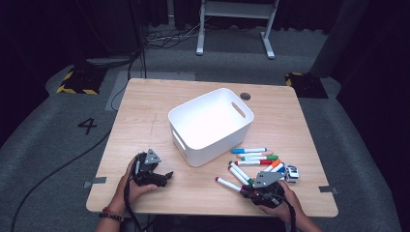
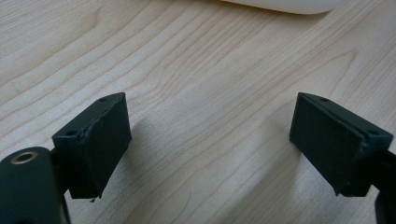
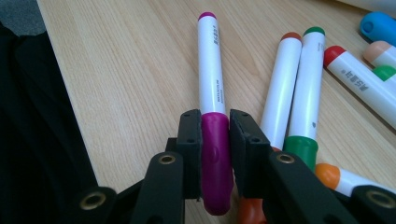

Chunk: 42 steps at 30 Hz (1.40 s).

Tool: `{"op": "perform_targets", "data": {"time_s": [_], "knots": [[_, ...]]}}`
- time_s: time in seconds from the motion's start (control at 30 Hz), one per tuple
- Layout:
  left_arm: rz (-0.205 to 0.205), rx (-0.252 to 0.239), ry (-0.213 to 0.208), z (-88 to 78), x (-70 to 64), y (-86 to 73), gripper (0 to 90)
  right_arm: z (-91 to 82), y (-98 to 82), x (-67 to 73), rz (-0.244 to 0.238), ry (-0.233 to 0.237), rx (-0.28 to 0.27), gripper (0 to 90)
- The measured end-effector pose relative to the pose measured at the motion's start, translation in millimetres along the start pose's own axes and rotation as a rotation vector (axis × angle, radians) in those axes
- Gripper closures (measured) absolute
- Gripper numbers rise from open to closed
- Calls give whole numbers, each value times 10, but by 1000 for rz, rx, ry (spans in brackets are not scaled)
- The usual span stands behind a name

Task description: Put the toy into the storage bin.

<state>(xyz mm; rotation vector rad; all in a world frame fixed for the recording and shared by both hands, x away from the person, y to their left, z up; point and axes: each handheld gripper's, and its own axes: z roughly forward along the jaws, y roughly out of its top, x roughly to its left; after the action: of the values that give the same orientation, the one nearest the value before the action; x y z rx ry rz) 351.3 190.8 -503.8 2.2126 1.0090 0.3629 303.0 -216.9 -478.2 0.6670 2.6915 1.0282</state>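
Magenta-capped marker (image 3: 212,93) sits clamped between the right gripper's (image 3: 215,133) fingers; left gripper (image 2: 210,135) gapes empty.

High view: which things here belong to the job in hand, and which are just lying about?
In the job:
- magenta-capped marker, clamped at its cap in the right claw
- the other markers lying beside it
- white bin, empty, likely where they go

Lying about:
- small white toy car by the markers
- left claw, open over bare table

Bare tabletop (image 1: 145,125) left — white bin (image 1: 211,125) centre, markers (image 1: 256,159) right
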Motion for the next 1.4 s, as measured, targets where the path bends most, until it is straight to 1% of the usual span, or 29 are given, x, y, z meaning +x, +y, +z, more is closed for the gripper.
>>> {"op": "perform_targets", "data": {"time_s": [0.13,0.17,0.27,0.3,0.33,0.37,0.4,0.43,0.47,0.5,0.53,0.7,0.77,0.87,1.13,1.27,1.3,1.4], "knots": [[0,-1,1,1,-1,0,126,-32,22,-15,3,-6,-16,752],[0,-1,2,1,-1,0,127,-42,25,-15,6,-17,-17,751],[3,-3,-1,3,3,1,126,-55,29,-29,0,-17,-25,751],[4,-2,-2,3,4,1,126,-61,29,-26,10,-19,-22,751],[4,-2,-2,3,4,1,126,-66,31,-40,1,-17,-30,752],[5,-2,-2,4,5,2,126,-76,33,-40,7,-18,-29,751],[-1,-3,-2,4,1,1,126,-81,35,-46,0,-24,-36,751],[1,-3,-1,4,2,1,126,-94,36,-50,11,-18,-37,752],[-1,-1,-5,5,1,1,126,-100,39,-61,8,-18,-46,752],[-2,-1,-5,5,1,1,126,-115,42,-58,20,-20,-41,751],[-2,-2,-5,5,0,1,126,-124,46,-66,9,-26,-48,751],[-2,-1,-5,5,1,1,126,-188,64,-81,9,-38,-72,751],[-2,-1,-5,5,1,1,126,-221,70,-94,5,-43,-79,751],[-2,-2,-5,5,0,1,126,-278,79,-114,17,-45,-97,751],[-2,-1,-4,5,0,1,127,-398,120,-168,8,-62,-122,751],[-5,-3,-1,6,0,4,127,-481,185,-193,2,-76,-140,751],[-4,-4,-1,7,0,4,127,-506,208,-204,-8,-81,-148,751],[-5,-3,-1,7,-1,4,126,-607,286,-229,-15,-91,-169,752]]}}
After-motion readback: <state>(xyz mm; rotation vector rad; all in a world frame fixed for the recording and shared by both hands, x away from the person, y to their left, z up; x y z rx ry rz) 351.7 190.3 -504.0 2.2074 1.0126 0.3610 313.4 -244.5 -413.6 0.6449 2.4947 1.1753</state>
